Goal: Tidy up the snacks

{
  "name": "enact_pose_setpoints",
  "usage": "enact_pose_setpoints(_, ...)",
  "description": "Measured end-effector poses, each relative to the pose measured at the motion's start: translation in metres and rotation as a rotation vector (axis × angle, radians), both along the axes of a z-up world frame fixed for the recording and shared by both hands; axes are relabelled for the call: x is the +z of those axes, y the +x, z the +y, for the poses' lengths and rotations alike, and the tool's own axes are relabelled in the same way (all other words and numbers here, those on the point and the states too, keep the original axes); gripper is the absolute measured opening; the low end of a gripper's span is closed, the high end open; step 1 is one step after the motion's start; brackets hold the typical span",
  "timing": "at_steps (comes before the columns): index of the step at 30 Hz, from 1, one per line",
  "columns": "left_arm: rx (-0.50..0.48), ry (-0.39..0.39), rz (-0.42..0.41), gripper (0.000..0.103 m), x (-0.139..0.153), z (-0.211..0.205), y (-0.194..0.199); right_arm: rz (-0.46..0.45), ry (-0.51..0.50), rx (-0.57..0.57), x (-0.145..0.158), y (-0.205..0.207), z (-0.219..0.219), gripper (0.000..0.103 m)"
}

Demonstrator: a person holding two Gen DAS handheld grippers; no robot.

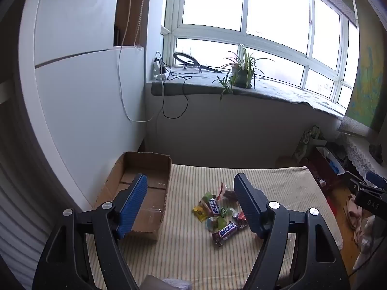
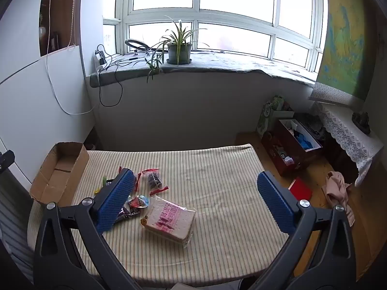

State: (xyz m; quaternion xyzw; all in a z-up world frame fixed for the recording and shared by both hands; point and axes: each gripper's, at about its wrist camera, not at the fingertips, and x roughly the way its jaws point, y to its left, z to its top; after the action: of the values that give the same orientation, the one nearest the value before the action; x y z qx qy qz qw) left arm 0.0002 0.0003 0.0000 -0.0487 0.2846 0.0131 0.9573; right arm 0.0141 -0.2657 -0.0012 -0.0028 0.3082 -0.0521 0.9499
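A pile of small wrapped snacks [image 1: 219,213] lies on the striped cloth table [image 1: 188,253]; a dark chocolate bar [image 1: 225,233] is at its front. An open cardboard box [image 1: 145,191] sits at the table's left edge, empty as far as I see. My left gripper [image 1: 191,193] is open and empty, raised above the table between box and pile. In the right wrist view a pink-labelled bread pack [image 2: 170,221] lies right of the pile [image 2: 145,193]. My right gripper [image 2: 194,193] is open and empty above it. The box [image 2: 60,171] shows at far left.
A windowsill with a potted plant [image 2: 179,48], ring light and cables runs behind the table. On the floor to the right stand a red box of items [image 2: 290,145], a red packet [image 2: 301,189] and a crumpled cloth [image 2: 336,188]. A white cabinet wall is at left.
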Motion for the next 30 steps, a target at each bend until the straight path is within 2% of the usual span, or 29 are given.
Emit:
enact_pose_setpoints(4, -0.007, -0.046, -0.003, 0.074, 0.000, 0.007, -0.003, -0.005, -0.016, 0.005, 0.003, -0.002, 0.005, 0.103)
enact_pose_setpoints(6, 0.001, -0.043, -0.007, 0.074, 0.001, 0.011, -0.006, 0.007, -0.030, 0.016, 0.003, 0.001, 0.017, 0.103)
enact_pose_setpoints(10, 0.001, -0.015, 0.011, 0.074, -0.002, 0.004, -0.002, 0.009, 0.006, 0.026, 0.003, 0.004, 0.009, 0.103)
enact_pose_setpoints(30, -0.001, -0.020, 0.014, 0.074, 0.000, 0.002, 0.003, 0.015, 0.029, 0.030, 0.005, 0.014, 0.009, 0.103)
